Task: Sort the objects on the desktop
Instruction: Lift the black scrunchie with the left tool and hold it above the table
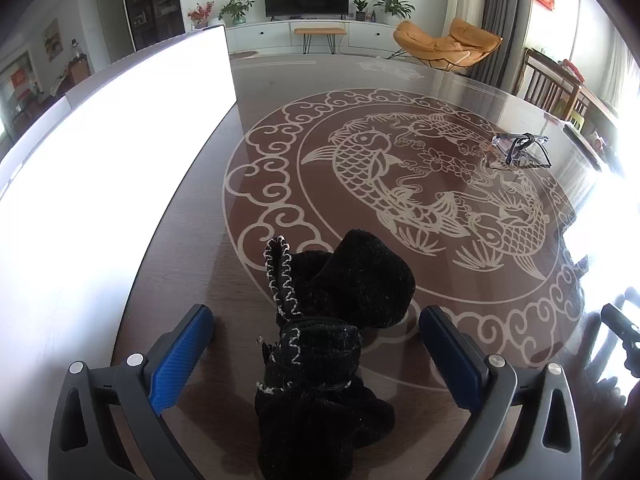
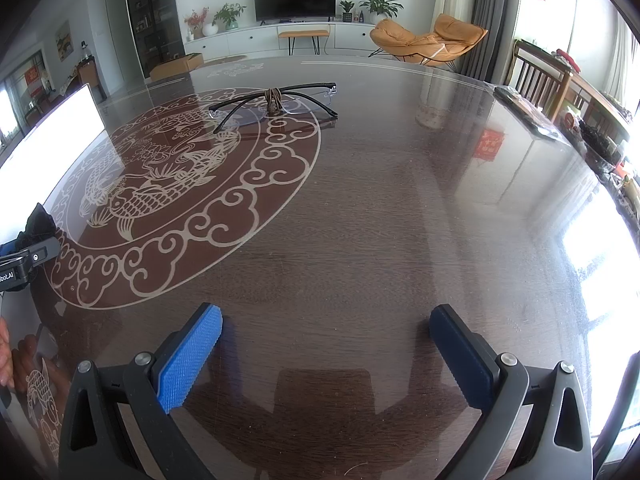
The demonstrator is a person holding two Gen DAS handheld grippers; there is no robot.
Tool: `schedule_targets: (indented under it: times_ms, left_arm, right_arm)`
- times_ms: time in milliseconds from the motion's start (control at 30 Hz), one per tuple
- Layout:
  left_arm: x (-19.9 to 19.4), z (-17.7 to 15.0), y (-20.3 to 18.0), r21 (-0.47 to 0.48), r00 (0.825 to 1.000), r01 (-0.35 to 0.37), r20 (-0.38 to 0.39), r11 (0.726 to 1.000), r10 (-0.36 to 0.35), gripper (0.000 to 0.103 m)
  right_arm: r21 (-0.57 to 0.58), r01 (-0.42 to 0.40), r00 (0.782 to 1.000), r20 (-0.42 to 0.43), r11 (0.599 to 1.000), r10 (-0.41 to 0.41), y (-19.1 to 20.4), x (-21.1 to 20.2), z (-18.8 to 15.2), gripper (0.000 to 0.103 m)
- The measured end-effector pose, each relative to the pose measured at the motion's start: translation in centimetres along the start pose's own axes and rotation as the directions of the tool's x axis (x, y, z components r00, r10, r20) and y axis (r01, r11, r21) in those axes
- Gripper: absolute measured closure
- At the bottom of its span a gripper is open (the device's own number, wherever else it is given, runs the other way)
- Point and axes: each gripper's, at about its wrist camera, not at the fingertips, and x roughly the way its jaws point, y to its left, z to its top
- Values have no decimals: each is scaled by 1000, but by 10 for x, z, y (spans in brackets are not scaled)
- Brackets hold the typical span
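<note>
A black fuzzy pouch (image 1: 328, 328) with pale stitching lies on the dark glass table (image 1: 280, 160), between the fingers of my left gripper (image 1: 316, 340), which is open around it with a gap on each side. A pair of black-framed glasses (image 1: 520, 150) lies folded at the far right; in the right wrist view the glasses (image 2: 276, 106) sit ahead at the far left-centre. My right gripper (image 2: 326, 344) is open and empty over bare table. The left gripper's body (image 2: 24, 264) shows at the left edge of the right wrist view.
A bright white box or panel (image 1: 100, 184) stands along the table's left side, also in the right wrist view (image 2: 52, 136). A fish and cloud pattern (image 2: 168, 184) marks the tabletop. Wooden chairs (image 2: 540, 84) and clutter (image 2: 600, 144) line the right edge.
</note>
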Motion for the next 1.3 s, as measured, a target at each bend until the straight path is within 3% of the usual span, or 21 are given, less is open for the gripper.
schedule_targets:
  times_ms: [1067, 1200, 1300]
  left_arm:
    - [2, 2, 1, -2, 1000, -3, 1, 1000, 3, 0]
    - [2, 2, 0, -4, 1000, -7, 2, 1000, 7, 0]
    - [2, 2, 0, -5, 1000, -7, 2, 1000, 7, 0]
  right_arm:
    - [0, -1, 1000, 0, 1000, 1, 0, 0, 0, 0]
    - [38, -48, 999, 10, 998, 48, -4, -3, 1, 0]
    - [168, -146, 989, -1, 975, 149, -13, 1, 28, 0]
